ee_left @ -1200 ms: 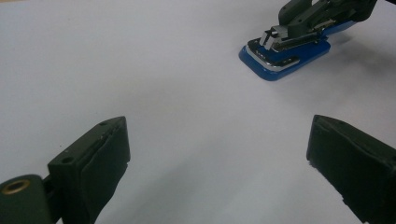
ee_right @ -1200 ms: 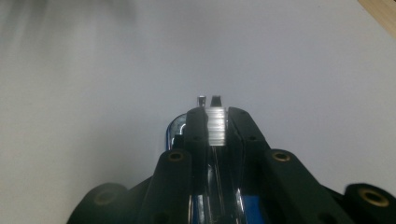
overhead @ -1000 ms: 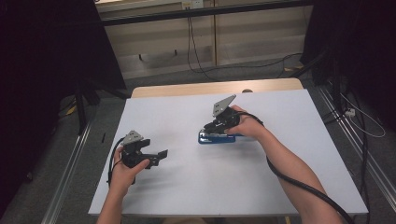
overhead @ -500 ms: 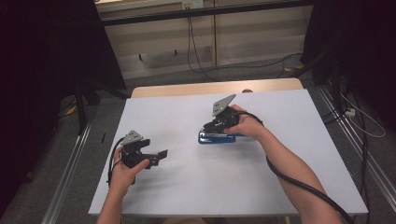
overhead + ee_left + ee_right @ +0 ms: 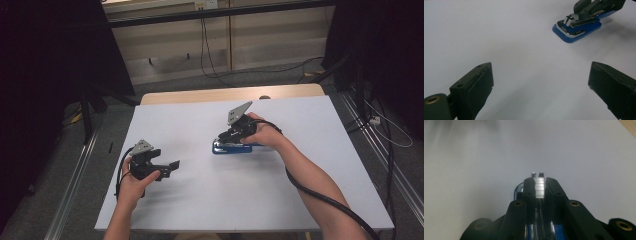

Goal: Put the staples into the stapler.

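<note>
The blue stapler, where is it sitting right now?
In the high view the blue stapler lies near the middle of the white table, under the right gripper, whose jaws are shut on it.

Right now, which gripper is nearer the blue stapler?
Right. The right gripper is on the blue stapler, its jaws closed around a strip of staples over it. The left gripper sits open, well off toward the person's left with bare table between.

Bare table (image 5: 210, 200) around the stapler (image 5: 231, 148), seemingly unobstructed.
</note>
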`<state>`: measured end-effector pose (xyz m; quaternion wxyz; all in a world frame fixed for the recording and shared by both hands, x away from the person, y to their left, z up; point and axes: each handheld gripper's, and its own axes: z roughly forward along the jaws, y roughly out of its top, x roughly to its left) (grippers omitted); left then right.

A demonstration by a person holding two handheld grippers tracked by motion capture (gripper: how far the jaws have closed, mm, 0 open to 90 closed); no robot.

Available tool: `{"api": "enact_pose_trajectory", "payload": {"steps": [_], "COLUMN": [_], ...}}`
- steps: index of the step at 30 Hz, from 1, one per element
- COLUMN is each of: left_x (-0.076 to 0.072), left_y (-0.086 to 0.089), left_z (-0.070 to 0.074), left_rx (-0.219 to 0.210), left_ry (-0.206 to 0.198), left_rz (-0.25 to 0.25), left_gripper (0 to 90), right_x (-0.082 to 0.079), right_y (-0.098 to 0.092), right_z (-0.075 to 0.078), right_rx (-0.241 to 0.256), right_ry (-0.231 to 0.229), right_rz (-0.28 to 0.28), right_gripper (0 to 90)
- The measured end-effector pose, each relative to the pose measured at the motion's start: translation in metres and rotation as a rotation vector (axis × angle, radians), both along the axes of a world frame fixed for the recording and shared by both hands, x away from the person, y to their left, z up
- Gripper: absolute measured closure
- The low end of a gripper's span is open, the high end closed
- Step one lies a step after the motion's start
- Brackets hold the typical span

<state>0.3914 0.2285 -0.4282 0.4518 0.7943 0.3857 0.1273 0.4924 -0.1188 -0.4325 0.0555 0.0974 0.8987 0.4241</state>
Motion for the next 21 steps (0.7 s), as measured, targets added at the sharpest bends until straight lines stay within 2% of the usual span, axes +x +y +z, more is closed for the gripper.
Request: {"api": "enact_pose_trajectory", "payload": {"steps": [21], "left_x": [0.0001], "left_y": [-0.0004], "left_z": [-0.0004], "left_rx": [0.005], "left_ry": [0.001], "left_rz": [0.001], "left_gripper": [6.3], "right_x": [0.0008], "right_y": [0.0032], "right_z": [-0.0018], "right_rx": [-0.009], "right_ry": [0.004], "right_rz": [-0.004], "right_gripper": [79.1]}}
